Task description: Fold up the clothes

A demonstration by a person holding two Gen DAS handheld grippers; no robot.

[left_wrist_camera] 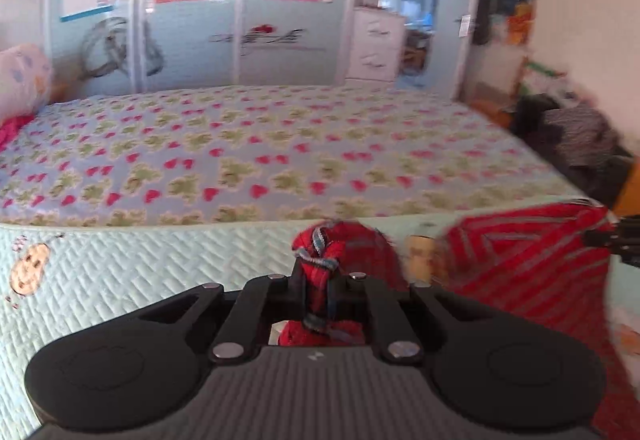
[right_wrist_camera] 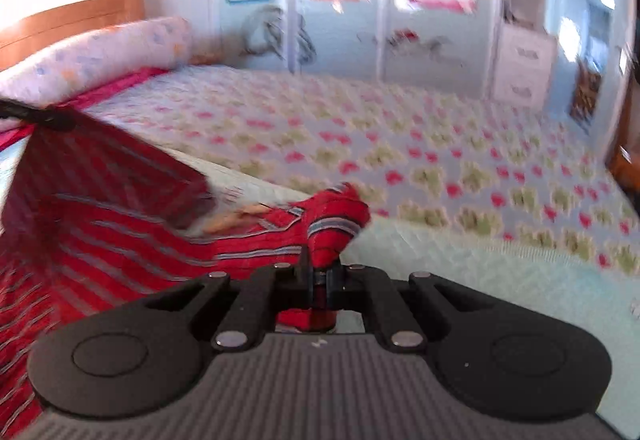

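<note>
Black linkage and ribbed body of the left hand-held gripper fill the lower part of the left wrist view; its jaws are pressed together on a bunched corner of the red striped garment. From that pinch the cloth spreads toward the right edge of the frame, where a dark tip, apparently the other gripper, meets its far corner. Lower centre of the right wrist view: the right hand-held gripper likewise pinches a gathered red corner, and the cloth fans out to the lower left of the frame, rising to a dark tip at the left edge. The garment thus hangs between the two grips, in front of the quilted bed edge. Behind it, mid-frame, lies the bedspread with red hearts and green motifs; a bolster pillow sits upper left and a wardrobe stands along the top. Both views are blurred.

Judgement: the step in hand appears to be lifting and spreading the garment for laying out on the bed. Done well, both corners travel level and equally taut, so that the cloth lands flat, without a diagonal crease, and well onto the bedspread rather than draped over the edge.
</note>
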